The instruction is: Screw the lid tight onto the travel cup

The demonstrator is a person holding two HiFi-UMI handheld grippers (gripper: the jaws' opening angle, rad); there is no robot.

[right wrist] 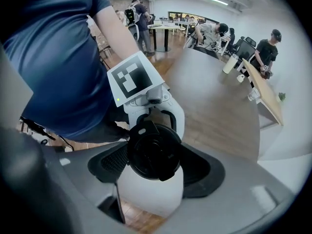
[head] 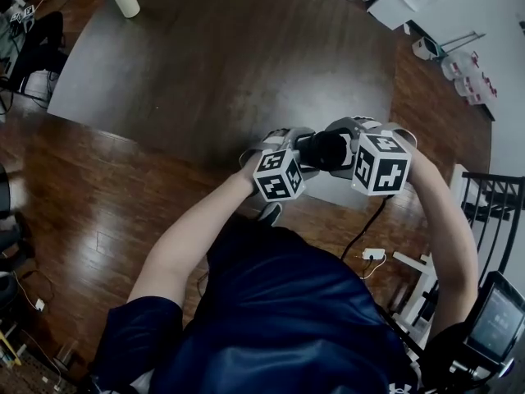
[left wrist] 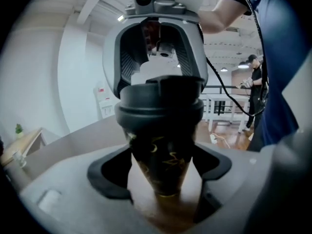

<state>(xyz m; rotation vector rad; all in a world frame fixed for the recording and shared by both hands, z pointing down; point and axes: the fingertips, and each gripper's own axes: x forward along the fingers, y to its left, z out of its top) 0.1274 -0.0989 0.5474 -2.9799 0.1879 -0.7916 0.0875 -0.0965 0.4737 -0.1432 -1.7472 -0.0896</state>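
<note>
Dark wooden table (head: 213,64) lies below; over its near edge the travel cup (left wrist: 161,172) is upright, with its black lid (right wrist: 153,152) on top. The right gripper (right wrist: 155,162) clamps the lid from above. The left gripper (left wrist: 162,155) straddles the cup's body, jaws spread wide and not pressing.

**Travel cup** (left wrist: 163,167): a dark tumbler that tapers downward, with thin gold squiggles on its wall. It stands upright near the front edge of the dark table (head: 205,64), its body between the parted jaws of the left gripper (left wrist: 163,177). **Lid** (right wrist: 155,151): a round black cap with a thick rim and a raised drinking tab at one side, seated level on the cup's mouth and clasped on both sides by the pads of the right gripper (right wrist: 156,165), which points down onto it; how far it is threaded home cannot be told.
</note>
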